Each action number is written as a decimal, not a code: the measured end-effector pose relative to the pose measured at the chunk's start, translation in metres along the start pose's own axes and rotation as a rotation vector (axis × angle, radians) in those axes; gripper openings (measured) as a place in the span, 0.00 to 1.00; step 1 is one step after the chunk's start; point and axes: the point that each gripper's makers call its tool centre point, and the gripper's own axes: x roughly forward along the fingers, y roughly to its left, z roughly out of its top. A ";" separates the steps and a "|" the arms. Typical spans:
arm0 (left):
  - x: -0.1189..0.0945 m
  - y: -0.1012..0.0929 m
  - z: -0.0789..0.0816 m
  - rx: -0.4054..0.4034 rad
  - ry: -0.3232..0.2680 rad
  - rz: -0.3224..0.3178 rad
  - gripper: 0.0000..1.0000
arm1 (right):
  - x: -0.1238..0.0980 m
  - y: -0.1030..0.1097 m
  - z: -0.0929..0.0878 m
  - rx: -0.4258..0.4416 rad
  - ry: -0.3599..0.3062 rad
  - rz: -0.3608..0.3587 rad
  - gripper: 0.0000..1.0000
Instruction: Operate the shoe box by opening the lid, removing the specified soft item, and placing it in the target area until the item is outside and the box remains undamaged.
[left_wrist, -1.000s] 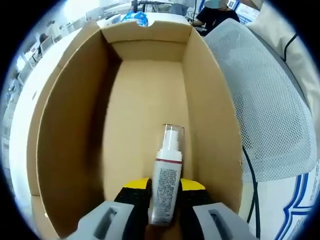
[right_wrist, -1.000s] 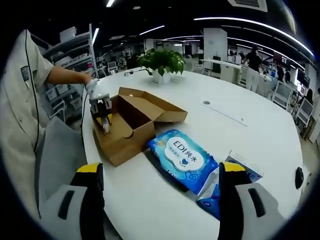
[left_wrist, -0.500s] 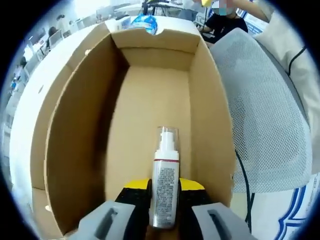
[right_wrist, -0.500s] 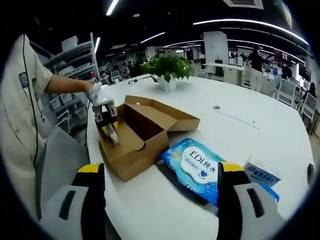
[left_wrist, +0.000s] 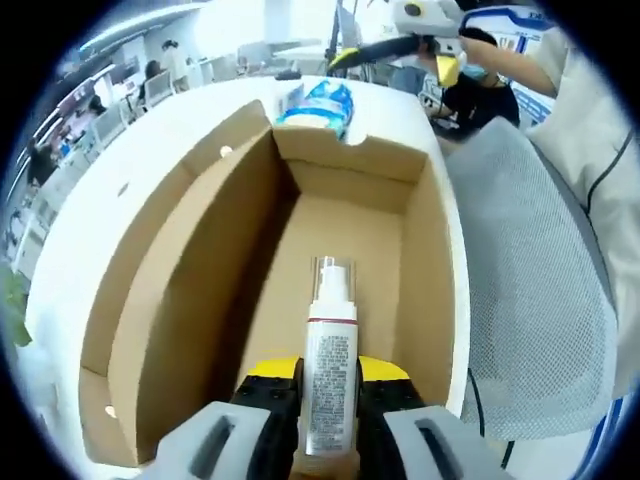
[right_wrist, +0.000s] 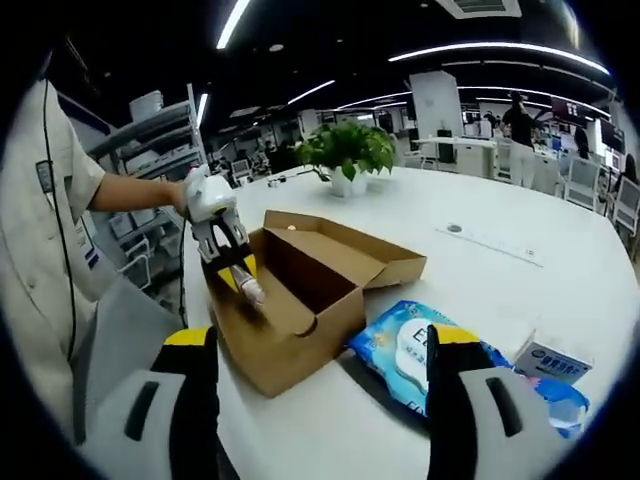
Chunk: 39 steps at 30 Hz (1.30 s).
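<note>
Left gripper (left_wrist: 328, 385) clamped on white spray bottle (left_wrist: 330, 375), nozzle end pointing forward, held over open interior of cardboard shoe box (left_wrist: 180, 300). Same grasp seen from right gripper view: left gripper (right_wrist: 240, 272) above near end of shoe box (right_wrist: 300, 300), bottle (right_wrist: 250, 290) tilted down between its jaws. Box lid (right_wrist: 345, 245) flipped open, lying back toward tabletop middle. Box sitting near tabletop (right_wrist: 500, 250) edge closest to person. Blue wet-wipes pack (right_wrist: 410, 350) just beside box; small white-blue carton (right_wrist: 555, 362) next to pack. Potted plant (right_wrist: 347, 155) farther back on tabletop. Right gripper (right_wrist: 315, 400) jaws spread wide apart, nothing between them, hovering well apart from box. Mesh chair back (left_wrist: 530, 290) beside tabletop edge.
</note>
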 end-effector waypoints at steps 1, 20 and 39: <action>0.000 0.000 0.004 -0.007 -0.019 0.003 0.19 | 0.003 0.002 0.002 0.002 -0.009 0.004 0.79; -0.024 -0.004 0.090 -0.110 -0.372 0.074 0.20 | 0.032 0.020 0.028 0.034 -0.120 0.064 0.60; -0.027 -0.033 0.146 -0.206 -0.612 0.001 0.20 | 0.046 0.037 0.049 0.099 -0.203 0.121 0.34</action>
